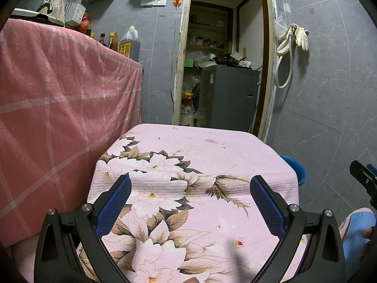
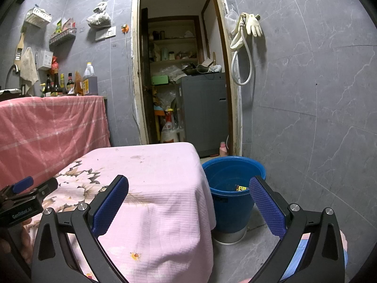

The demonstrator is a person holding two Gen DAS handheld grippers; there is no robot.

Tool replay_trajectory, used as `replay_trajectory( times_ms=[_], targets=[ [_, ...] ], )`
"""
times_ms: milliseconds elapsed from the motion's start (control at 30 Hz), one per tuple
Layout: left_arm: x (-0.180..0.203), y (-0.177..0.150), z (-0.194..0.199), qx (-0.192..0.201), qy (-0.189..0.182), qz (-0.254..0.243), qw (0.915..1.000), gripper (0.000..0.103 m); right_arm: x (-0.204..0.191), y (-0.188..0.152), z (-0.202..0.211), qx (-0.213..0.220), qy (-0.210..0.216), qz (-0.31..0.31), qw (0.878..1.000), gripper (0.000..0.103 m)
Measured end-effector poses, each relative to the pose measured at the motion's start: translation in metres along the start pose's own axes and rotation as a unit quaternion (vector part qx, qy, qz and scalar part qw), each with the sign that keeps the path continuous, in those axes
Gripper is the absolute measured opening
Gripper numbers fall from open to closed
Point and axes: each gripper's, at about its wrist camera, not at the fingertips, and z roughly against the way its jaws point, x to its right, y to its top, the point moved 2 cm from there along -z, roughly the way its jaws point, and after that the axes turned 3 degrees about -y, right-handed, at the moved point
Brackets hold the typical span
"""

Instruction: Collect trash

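A blue bucket [image 2: 232, 195] stands on the floor just right of a small table under a pink floral cloth [image 2: 150, 176]; yellow and dark bits of trash [image 2: 241, 188] lie at its bottom. My right gripper [image 2: 188, 188] hovers open over the table's right edge and the bucket, with nothing between its fingers. My left gripper [image 1: 190, 188] is open above the floral cloth [image 1: 188, 165], empty too. The bucket's rim [image 1: 298, 169] peeks out past the table's right corner in the left wrist view. Only small specks and stains show on the cloth.
A taller counter under a pink checked cloth [image 1: 59, 106] stands close on the left, with bottles [image 2: 70, 82] at its back. Behind the table a doorway opens onto a grey cabinet [image 2: 203, 110] and cluttered shelves. A hose and gloves [image 2: 247, 30] hang on the right wall.
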Motion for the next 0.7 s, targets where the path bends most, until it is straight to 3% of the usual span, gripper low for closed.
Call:
replay_trajectory(
  times_ms=[700],
  targets=[
    [0.0007, -0.0062, 0.0002, 0.007, 0.013, -0.016, 0.9998, 0.099, 0.0003, 0.0001, -0.0002, -0.001, 0.000, 0.000, 1.000, 0.103]
  ],
)
